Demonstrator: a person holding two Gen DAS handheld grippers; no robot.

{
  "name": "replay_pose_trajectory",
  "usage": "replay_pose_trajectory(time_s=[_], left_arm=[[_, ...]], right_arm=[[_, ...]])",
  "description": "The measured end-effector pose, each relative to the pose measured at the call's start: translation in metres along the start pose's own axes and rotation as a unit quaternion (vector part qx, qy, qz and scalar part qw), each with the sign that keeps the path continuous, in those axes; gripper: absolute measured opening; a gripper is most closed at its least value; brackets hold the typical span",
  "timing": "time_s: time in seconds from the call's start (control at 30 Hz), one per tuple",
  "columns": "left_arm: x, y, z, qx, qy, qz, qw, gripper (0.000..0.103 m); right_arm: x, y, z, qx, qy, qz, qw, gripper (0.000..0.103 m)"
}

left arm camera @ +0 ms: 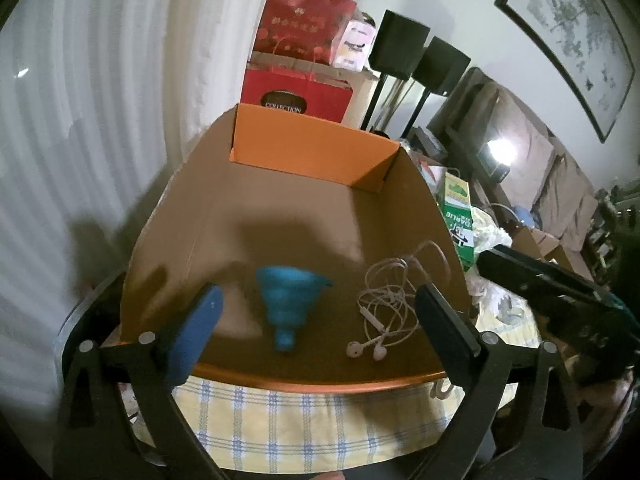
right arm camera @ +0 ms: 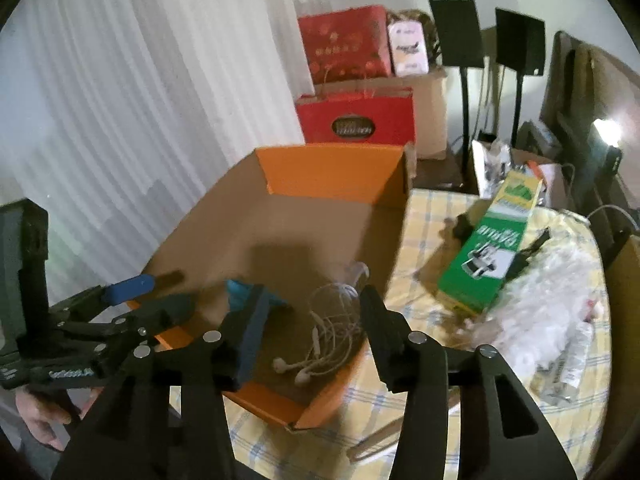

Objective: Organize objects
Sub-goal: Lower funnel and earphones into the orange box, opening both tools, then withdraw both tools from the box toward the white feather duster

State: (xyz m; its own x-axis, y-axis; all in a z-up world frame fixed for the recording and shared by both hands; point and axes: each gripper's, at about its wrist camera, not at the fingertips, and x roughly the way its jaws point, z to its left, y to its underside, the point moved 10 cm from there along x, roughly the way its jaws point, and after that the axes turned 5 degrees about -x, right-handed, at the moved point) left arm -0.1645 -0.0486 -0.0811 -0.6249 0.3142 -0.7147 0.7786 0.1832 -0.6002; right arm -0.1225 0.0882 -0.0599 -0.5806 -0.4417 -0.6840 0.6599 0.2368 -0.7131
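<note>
Room: white curtain [right arm camera: 120, 100], framed picture [left arm camera: 572, 36], stacked red gift boxes [right arm camera: 352, 80]. Surface [right arm camera: 424, 220]: yellow checked cloth, bearing an orange cardboard tray [left arm camera: 312, 148] and green carton [right arm camera: 484, 252]. In tray: blue collapsible funnel [left arm camera: 286, 304], just beside tangled white earphones [left arm camera: 384, 312]. Left hand-held gripper [left arm camera: 316, 312] and right hand-held gripper [right arm camera: 312, 320]: both spread wide, holding nothing.

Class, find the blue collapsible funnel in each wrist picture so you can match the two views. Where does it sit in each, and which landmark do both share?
Left wrist view: the blue funnel stands low centre on the box floor, in full view, left of the white earphones.
Right wrist view: the blue funnel is lower centre, mostly hidden behind a tool finger, left of the earphones.
Shared landmark: the orange box.
</note>
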Motion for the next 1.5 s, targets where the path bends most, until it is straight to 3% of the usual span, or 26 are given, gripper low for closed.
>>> replay_pose_trajectory(time_s=[0.13, 0.23, 0.47, 0.7, 0.9, 1.2, 1.5], left_arm=[[-0.007, -0.003, -0.003, -0.004, 0.012, -0.008, 0.9999, 0.101], [-0.012, -0.005, -0.004, 0.000, 0.007, -0.015, 0.9999, 0.103], [-0.019, -0.005, -0.015, 0.027, -0.008, -0.030, 0.9992, 0.103], [-0.021, 0.002, -0.040, 0.037, 0.026, -0.030, 0.9985, 0.103], [-0.016, 0.021, -0.089, 0.081, 0.085, -0.015, 0.9930, 0.103], [-0.001, 0.046, -0.131, 0.104, 0.115, 0.010, 0.9878, 0.103], [0.002, 0.078, -0.161, 0.145, 0.131, 0.025, 0.9805, 0.102]], right_arm=[[-0.020, -0.008, -0.014, 0.003, 0.016, -0.019, 1.000, 0.076], [-0.033, -0.011, -0.026, 0.003, 0.033, -0.028, 0.999, 0.087], [-0.045, -0.004, -0.055, 0.027, 0.052, -0.026, 0.998, 0.089], [-0.060, 0.011, -0.083, 0.038, 0.079, -0.024, 0.996, 0.089], [-0.083, 0.025, -0.116, 0.055, 0.104, -0.026, 0.993, 0.089], [-0.116, 0.045, -0.176, 0.098, 0.147, -0.036, 0.984, 0.089], [-0.113, 0.068, -0.211, 0.132, 0.161, -0.025, 0.978, 0.088]])
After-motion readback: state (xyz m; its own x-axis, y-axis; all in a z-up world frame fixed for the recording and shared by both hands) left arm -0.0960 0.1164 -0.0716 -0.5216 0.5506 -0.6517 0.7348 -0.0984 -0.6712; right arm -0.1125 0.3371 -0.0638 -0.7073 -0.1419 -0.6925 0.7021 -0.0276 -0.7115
